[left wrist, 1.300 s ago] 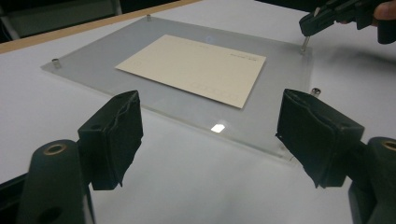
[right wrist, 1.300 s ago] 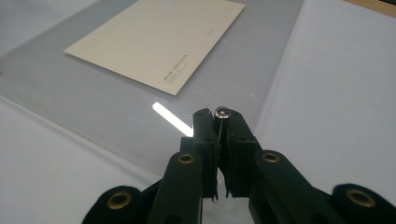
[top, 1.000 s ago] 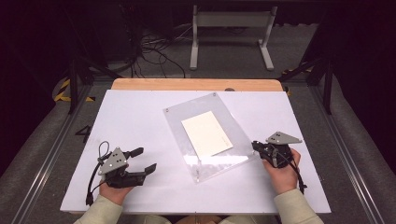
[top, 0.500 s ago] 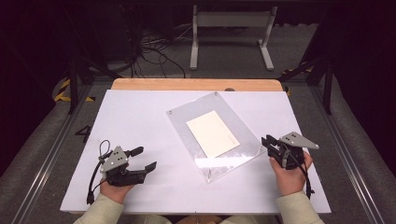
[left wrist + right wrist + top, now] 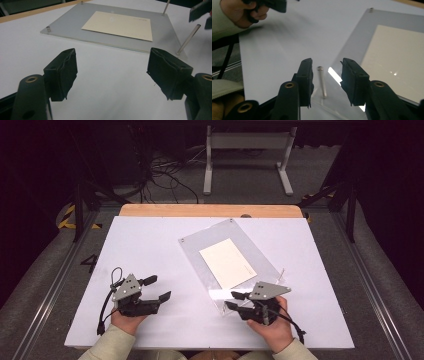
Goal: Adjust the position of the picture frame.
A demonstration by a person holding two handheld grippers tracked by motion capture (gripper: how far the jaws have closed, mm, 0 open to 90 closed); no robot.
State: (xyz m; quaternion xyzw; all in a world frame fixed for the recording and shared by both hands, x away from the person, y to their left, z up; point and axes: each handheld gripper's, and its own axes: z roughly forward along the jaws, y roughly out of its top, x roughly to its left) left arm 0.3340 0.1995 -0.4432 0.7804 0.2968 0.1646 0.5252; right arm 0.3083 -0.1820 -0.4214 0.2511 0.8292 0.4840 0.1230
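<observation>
Right gripper [image 5: 234, 300]: since a second ago it has crossed from the right-hand edge of the clear acrylic plate [image 5: 200, 237] to that plate's near corner, and its jaws have just been opening from fully closed. They now stand partly apart, one on each side of an upright metal post [image 5: 321, 81] at that corner. In the right gripper view a gap shows between each pad and the post, so nothing is held.

The plate lies flat on the white table [image 5: 150, 240], a little right of centre, turned at a slant. A cream card [image 5: 227, 262] lies at its middle. It has swung slightly since a second ago; its near edge now sits closer to the person.

The left gripper view shows a second post [image 5: 187, 40] leaning at another near corner, and short studs at the far corners (likely the frame's standoffs).

Left gripper [image 5: 157, 289]: near the left front of the table, well apart from the plate, jaws wide and empty, place unchanged.

Judgement: the shift to this corner with jaws spreading reads as lining up a pinch on the post. Next need: close squarely on its shaft without tipping it.
</observation>
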